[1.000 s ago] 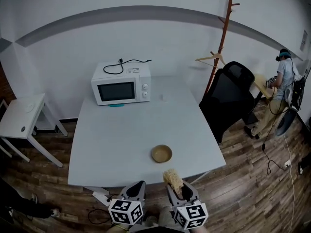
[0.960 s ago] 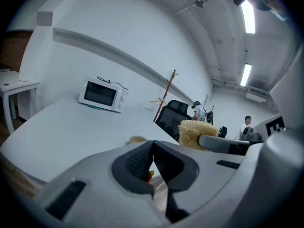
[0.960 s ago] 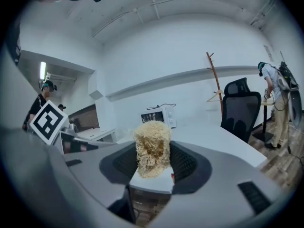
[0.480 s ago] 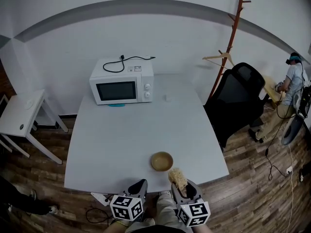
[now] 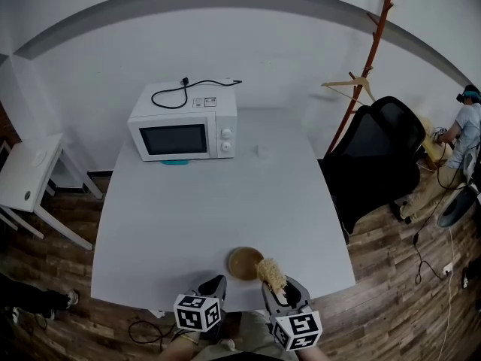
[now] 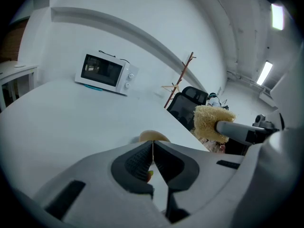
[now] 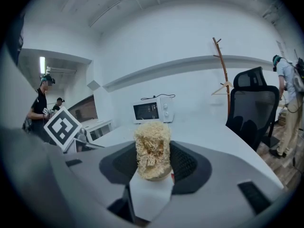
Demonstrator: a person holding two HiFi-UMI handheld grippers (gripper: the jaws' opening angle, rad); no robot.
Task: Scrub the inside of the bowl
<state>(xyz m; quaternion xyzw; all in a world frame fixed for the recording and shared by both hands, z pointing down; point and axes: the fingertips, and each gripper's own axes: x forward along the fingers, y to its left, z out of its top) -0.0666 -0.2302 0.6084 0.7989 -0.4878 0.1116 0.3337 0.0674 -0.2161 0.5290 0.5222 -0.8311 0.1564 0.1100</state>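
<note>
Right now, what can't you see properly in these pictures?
Bowl, head view: one edge covered by the scrubber; inside too small to check for dirt.
Bowl, left gripper view: only its rim peeks above the left gripper.
Bowl, right gripper view: unseen; the right gripper and scrubber block it.

Office-type room, by the looks of it: a white surface (image 5: 188,216) topped by a microwave (image 5: 183,130) at 11 o'clock, an office chair (image 5: 379,160) parked at 3 o'clock, a coat stand (image 5: 368,59) at 2 o'clock.
</note>
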